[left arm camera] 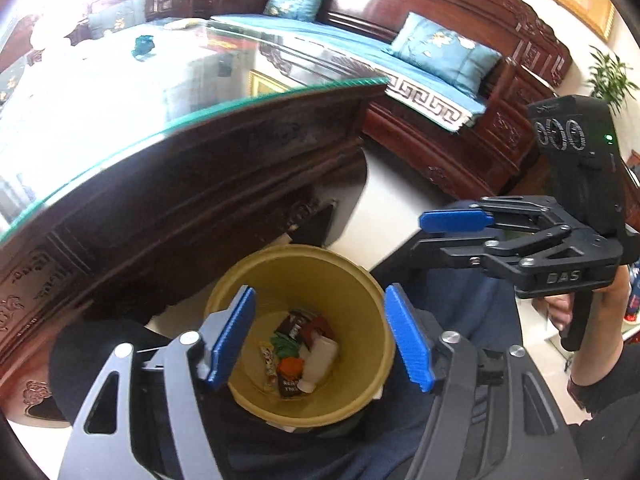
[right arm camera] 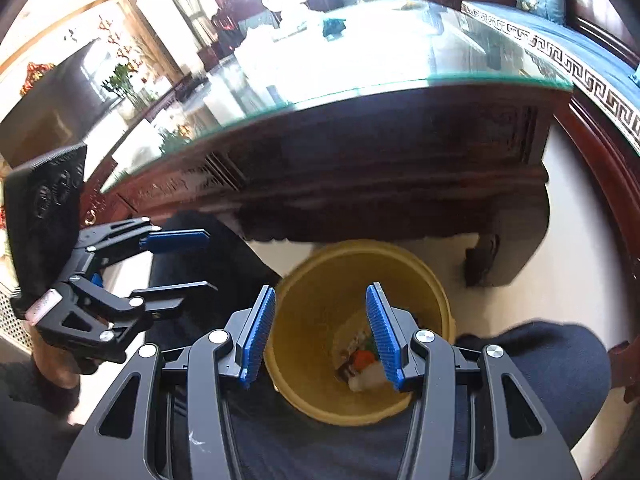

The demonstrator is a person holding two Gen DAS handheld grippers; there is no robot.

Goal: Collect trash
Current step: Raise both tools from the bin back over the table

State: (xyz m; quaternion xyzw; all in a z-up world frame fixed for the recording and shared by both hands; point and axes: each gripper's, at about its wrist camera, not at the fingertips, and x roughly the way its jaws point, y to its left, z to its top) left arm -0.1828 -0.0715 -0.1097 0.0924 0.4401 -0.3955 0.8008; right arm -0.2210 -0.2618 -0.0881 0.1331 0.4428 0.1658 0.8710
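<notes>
Left wrist view looks down into a yellow bin [left arm camera: 360, 276] standing on the floor between the person's dark-trousered knees, just beside a dark carved desk [left arm camera: 224, 152] with a glass top. The left tongs [left arm camera: 320, 338] hang above the bin's mouth, spread wide and grasping nothing. Trash [left arm camera: 302, 350] lies at the bin's bottom: wrappers, an orange piece, something white. On the desk's far end sits a small teal object [left arm camera: 143, 45]. The right tongs [left arm camera: 452, 236] hover beside the bin, also released and bare; the right wrist view shows them over the bin's opening.
</notes>
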